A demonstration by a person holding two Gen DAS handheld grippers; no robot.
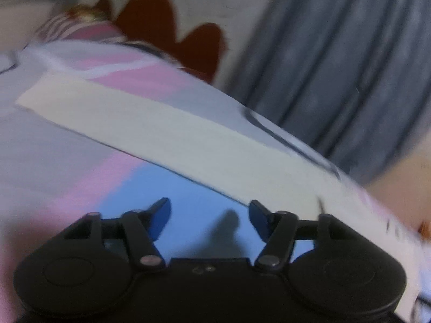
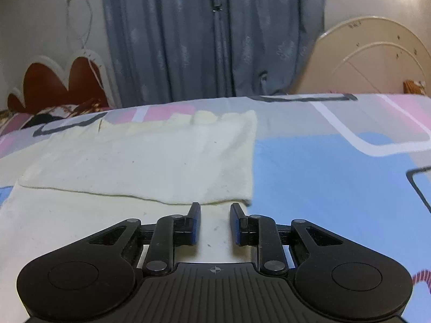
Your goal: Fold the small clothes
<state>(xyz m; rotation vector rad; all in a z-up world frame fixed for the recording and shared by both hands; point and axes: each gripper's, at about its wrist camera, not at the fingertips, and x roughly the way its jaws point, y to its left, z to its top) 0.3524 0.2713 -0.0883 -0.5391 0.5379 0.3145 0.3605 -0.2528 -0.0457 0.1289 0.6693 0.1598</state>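
The pale cream garment (image 2: 140, 158) lies flat on my patterned bedsheet (image 2: 336, 167), its far part folded over the near part. My right gripper (image 2: 214, 224) hangs over its near right edge, jaws narrowly parted, gripping nothing. My left gripper (image 1: 210, 216) stands wider apart, empty, above blue sheet.
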